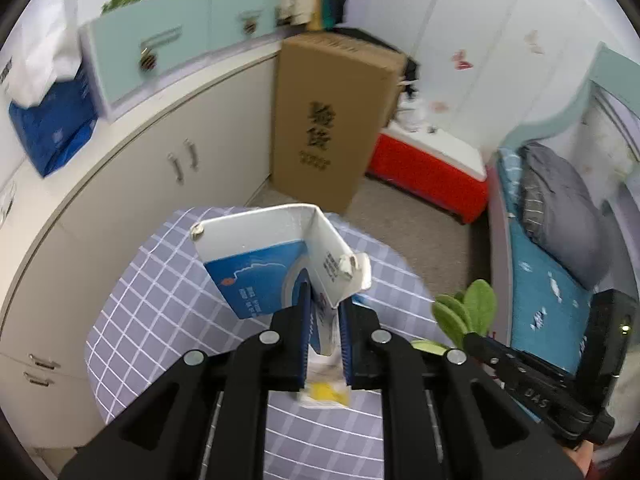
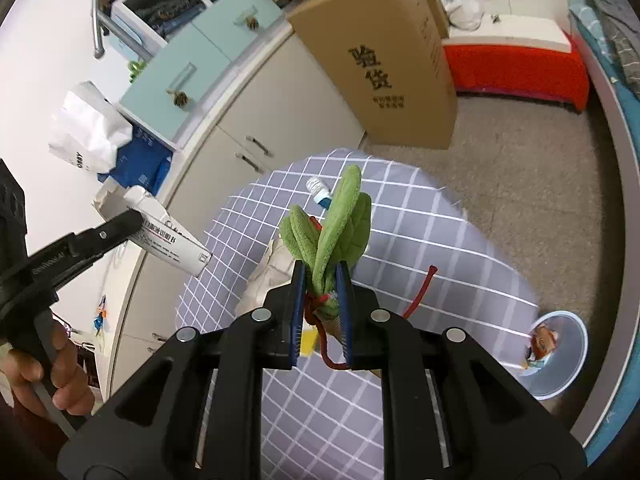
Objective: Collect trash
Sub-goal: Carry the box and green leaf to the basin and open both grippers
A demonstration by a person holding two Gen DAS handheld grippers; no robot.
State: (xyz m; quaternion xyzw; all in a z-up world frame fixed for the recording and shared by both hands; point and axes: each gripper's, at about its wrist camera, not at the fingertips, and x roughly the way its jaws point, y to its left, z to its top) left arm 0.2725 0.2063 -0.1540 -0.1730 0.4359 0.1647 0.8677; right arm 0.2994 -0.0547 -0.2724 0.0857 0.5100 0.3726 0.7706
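Observation:
My left gripper (image 1: 324,312) is shut on a white and blue carton (image 1: 260,256), held above the checked table (image 1: 160,320). The carton's flaps hang open. In the right wrist view the same carton (image 2: 172,240) sticks out of the left gripper (image 2: 134,220) at the left, with a hand below it. My right gripper (image 2: 322,284) is shut on a green plush leaf bunch (image 2: 340,220) with a red cord (image 2: 420,292) trailing from it. Crumpled paper (image 2: 268,276), a blue and white tube (image 2: 320,194) and a yellow scrap (image 2: 308,342) lie on the table.
A pale blue bin (image 2: 568,376) with trash in it stands on the floor right of the table. Behind the table are a tall cardboard box (image 2: 380,60), a red chest (image 2: 516,64) and white cabinets (image 2: 280,108). A bed (image 1: 560,240) runs along the right.

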